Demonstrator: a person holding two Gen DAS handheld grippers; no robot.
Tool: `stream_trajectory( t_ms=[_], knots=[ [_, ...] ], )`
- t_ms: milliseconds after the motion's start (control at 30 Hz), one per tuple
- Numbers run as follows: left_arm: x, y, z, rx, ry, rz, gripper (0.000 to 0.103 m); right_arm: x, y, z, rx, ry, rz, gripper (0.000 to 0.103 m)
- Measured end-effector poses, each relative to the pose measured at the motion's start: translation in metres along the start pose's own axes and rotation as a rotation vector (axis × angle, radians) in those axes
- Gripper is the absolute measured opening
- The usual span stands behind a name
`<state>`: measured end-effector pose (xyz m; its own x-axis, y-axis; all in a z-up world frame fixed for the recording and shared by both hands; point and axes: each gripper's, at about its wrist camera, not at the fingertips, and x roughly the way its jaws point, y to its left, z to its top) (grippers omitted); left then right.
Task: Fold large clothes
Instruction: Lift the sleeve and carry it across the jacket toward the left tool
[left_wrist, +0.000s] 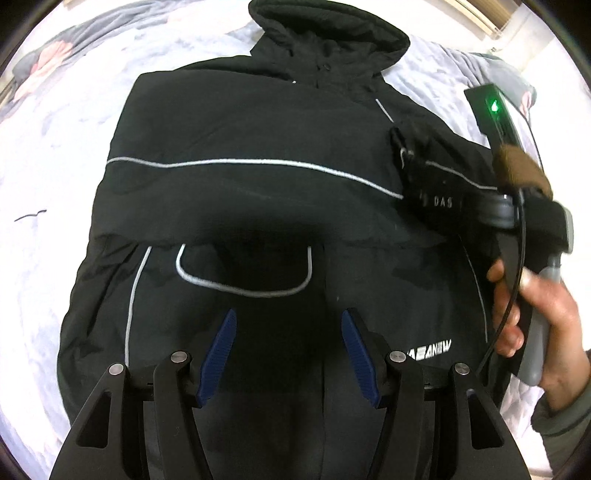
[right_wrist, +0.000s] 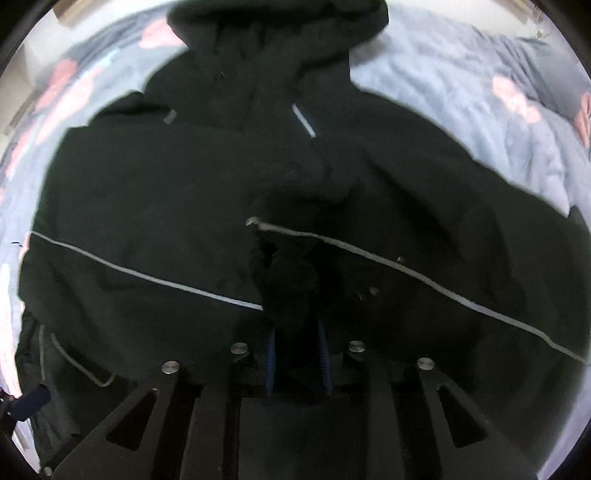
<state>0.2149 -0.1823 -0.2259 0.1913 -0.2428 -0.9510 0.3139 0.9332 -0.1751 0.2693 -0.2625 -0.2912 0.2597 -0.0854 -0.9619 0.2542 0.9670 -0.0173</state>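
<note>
Seen from the left wrist, a black hooded jacket (left_wrist: 258, 192) lies spread on a bed's pale quilt (left_wrist: 48, 147), one sleeve already folded across its chest; the left hand-held gripper (left_wrist: 290, 354) hovers above the hem, jaws apart and empty. From the right wrist, the right hand-held gripper (right_wrist: 297, 354) pinches the other sleeve's cuff (right_wrist: 288, 280) between narrowly set pads, over the chest. The sleeve fold appears under way; next, the cuff needs laying flat and releasing.
</note>
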Motion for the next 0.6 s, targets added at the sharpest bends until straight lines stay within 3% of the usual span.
stream_trajectory(
  t_ms=[67,167,367,533,600],
  knots=[
    [0.003,-0.001,0.006,0.006,-0.005,0.0,0.061,0.002,-0.003,0.001,-0.004,0.003,0.034,0.037],
    [0.004,-0.006,0.015,0.018,-0.021,-0.01,0.061,-0.006,-0.011,-0.001,0.0,0.0,0.155,0.057],
    [0.001,-0.024,0.044,0.058,-0.074,-0.078,0.061,-0.057,-0.053,-0.029,0.049,-0.021,0.295,0.059],
    [0.017,-0.055,0.076,0.109,-0.08,-0.219,0.061,-0.095,-0.111,-0.042,0.166,-0.119,0.215,0.059],
    [0.031,-0.064,0.09,0.111,-0.063,-0.289,0.061,-0.097,-0.138,-0.043,0.214,-0.146,0.131,0.059]
  ],
)
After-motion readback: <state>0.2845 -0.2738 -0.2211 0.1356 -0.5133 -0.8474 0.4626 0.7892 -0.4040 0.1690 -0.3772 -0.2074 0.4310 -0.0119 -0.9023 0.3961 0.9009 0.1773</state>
